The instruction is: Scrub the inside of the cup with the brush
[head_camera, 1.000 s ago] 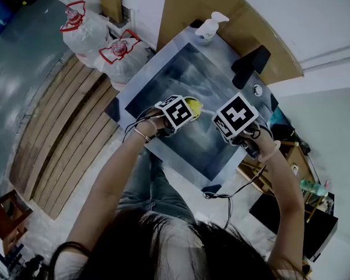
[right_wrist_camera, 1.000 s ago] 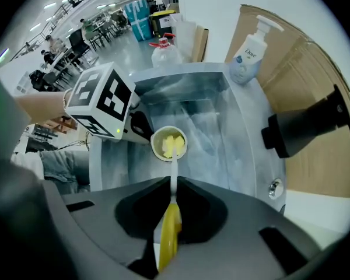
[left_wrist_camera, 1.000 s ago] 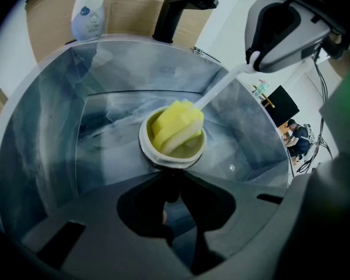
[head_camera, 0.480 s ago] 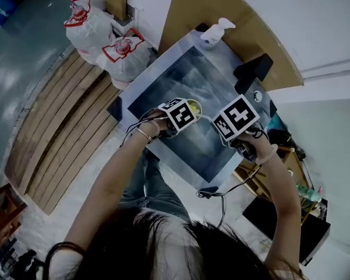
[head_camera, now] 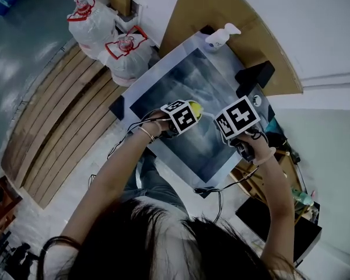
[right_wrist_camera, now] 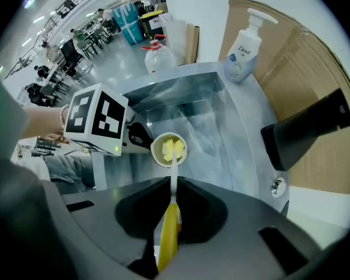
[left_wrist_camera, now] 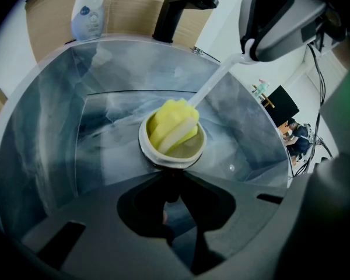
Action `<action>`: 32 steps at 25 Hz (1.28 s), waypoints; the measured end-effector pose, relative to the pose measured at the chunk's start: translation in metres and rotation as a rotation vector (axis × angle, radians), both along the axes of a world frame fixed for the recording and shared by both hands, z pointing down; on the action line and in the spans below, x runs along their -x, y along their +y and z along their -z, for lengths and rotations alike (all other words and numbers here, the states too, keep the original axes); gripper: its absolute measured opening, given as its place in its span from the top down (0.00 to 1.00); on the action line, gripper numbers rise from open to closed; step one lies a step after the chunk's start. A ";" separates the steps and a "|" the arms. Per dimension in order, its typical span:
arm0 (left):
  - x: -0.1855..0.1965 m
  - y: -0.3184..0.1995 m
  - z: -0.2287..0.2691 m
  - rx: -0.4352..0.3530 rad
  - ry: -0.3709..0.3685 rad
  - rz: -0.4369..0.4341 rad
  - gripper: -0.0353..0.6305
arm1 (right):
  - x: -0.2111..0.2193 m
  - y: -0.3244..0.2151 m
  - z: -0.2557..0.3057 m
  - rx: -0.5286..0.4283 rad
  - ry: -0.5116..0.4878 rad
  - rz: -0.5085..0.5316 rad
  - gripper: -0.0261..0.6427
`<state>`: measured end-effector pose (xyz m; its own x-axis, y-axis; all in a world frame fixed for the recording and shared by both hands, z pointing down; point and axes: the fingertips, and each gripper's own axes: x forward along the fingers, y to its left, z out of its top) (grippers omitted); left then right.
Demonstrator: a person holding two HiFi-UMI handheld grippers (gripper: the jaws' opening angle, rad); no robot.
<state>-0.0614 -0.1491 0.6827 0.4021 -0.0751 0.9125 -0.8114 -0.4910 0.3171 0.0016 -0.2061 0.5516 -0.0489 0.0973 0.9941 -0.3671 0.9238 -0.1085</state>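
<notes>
Two grips at mid-frame: our right tool is clamped on the brush handle, our left tool on the cup — sponge head inside it, above the sink; soap bottle upper left.

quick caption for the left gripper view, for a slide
Left gripper grips the cup over the sink, brush inside.

The cup is small, with a white rim and a pale yellow inside. It sits at the centre of the left gripper view, mouth tilted toward the camera. The brush has its yellow-and-white sponge head inside the cup. Its clear handle slants toward the upper right.
</notes>
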 end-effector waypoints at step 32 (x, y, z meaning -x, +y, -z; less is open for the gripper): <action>0.000 0.002 -0.002 0.013 -0.005 -0.001 0.84 | 0.005 0.003 -0.001 -0.011 0.030 -0.070 0.89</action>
<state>-0.0612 -0.1475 0.6850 0.3972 -0.0628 0.9156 -0.8124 -0.4881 0.3190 -0.0037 -0.2026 0.5530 -0.0251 0.0837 0.9962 -0.4342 0.8967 -0.0862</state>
